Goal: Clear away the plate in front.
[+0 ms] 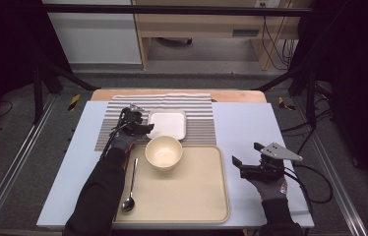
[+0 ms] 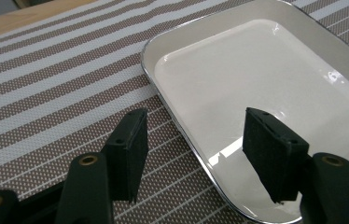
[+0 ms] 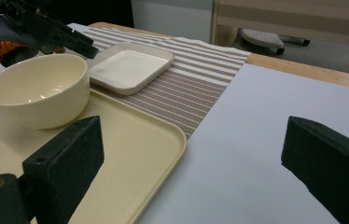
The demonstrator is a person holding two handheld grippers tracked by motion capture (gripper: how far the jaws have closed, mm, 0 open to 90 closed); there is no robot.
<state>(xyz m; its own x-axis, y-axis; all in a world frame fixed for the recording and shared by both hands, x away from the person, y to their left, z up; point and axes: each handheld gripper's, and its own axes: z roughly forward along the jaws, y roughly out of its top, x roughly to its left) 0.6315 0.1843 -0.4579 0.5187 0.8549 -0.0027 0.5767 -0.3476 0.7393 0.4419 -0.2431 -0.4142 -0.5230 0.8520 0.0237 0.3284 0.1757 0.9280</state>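
My left gripper [image 1: 138, 127] sits over the striped mat [image 1: 199, 129] toward the far edge of the bench [image 1: 251, 132], jaws spread and straddling the near-left rim of the white square dish [image 2: 256, 88]: one jaw over the mat, the other over the dish floor, neither pressing. The dish lies flat on the mat. My right gripper [image 1: 246, 160] hovers over the bench's right side, jaws spread, holding nothing. Beige tray [image 1: 192, 196] at the near edge carries a bowl [image 1: 164, 151] and spoon [image 1: 131, 189].
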